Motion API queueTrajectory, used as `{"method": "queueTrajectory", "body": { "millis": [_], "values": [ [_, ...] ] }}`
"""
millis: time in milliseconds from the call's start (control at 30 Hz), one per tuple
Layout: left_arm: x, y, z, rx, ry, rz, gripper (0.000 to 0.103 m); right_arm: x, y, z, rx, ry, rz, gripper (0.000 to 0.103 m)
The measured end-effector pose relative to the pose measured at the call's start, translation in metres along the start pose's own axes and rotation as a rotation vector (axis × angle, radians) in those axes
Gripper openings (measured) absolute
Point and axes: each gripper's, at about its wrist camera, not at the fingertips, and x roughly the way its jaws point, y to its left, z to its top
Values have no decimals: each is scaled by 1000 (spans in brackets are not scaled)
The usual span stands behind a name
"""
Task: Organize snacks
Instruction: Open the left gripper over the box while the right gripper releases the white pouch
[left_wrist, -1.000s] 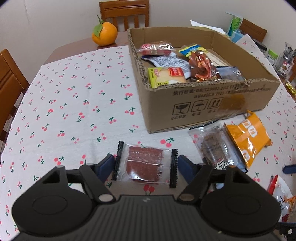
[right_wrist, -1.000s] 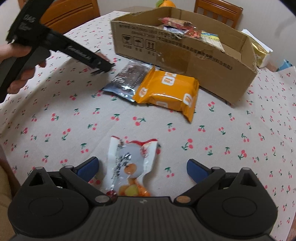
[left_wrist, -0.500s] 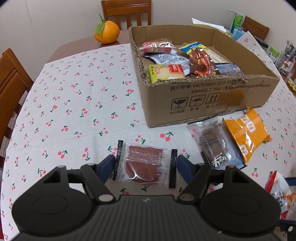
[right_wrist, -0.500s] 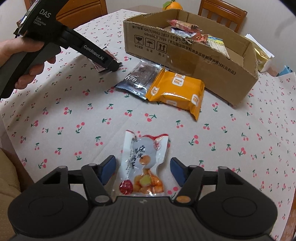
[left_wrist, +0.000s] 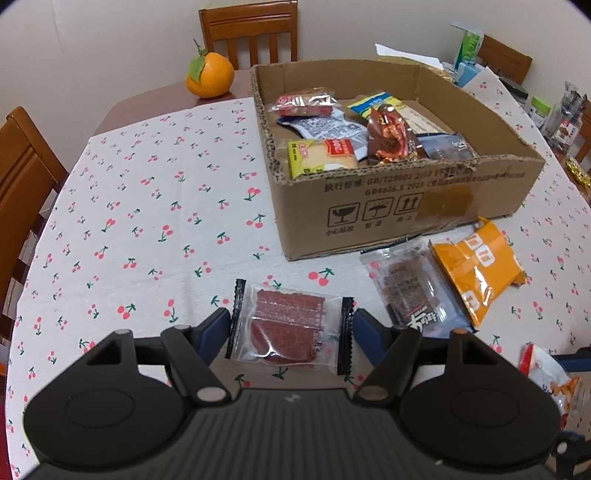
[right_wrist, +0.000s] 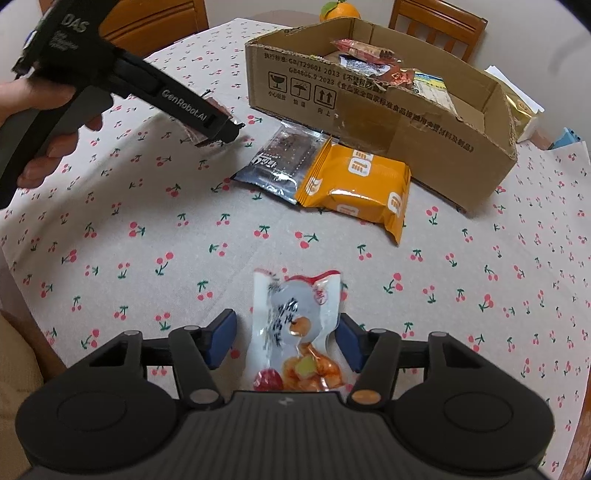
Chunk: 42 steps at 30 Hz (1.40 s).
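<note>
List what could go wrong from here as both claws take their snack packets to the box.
1. The left claw pinches the clear meat packet by its crimped ends; the slick film may buckle and slip out.
2. The right claw squeezes a soft white pouch that already looks creased, so it could fold or drop.
3. The dark packet and the orange packet lie against the cardboard box, where a low pass could snag them.
</note>
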Motion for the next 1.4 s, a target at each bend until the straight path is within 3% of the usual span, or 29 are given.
{"method": "queueTrajectory", "body": {
  "millis": [267, 867, 1067, 1400],
  "values": [
    [-12, -2, 0, 20, 2, -18, 71, -4, 2, 0, 6, -8, -26, 51],
    [-67, -16, 16, 113, -3, -130, 67, -42, -24, 22, -27, -72, -3, 50],
    [-81, -29, 41, 156, -28, -168, 67, -59, -41, 45, -50, -126, -9, 50],
    [-71, -52, 117, 168, -163, -206, 67, -72, -69, 78, -82, -203, -60, 50]
  ]
}}
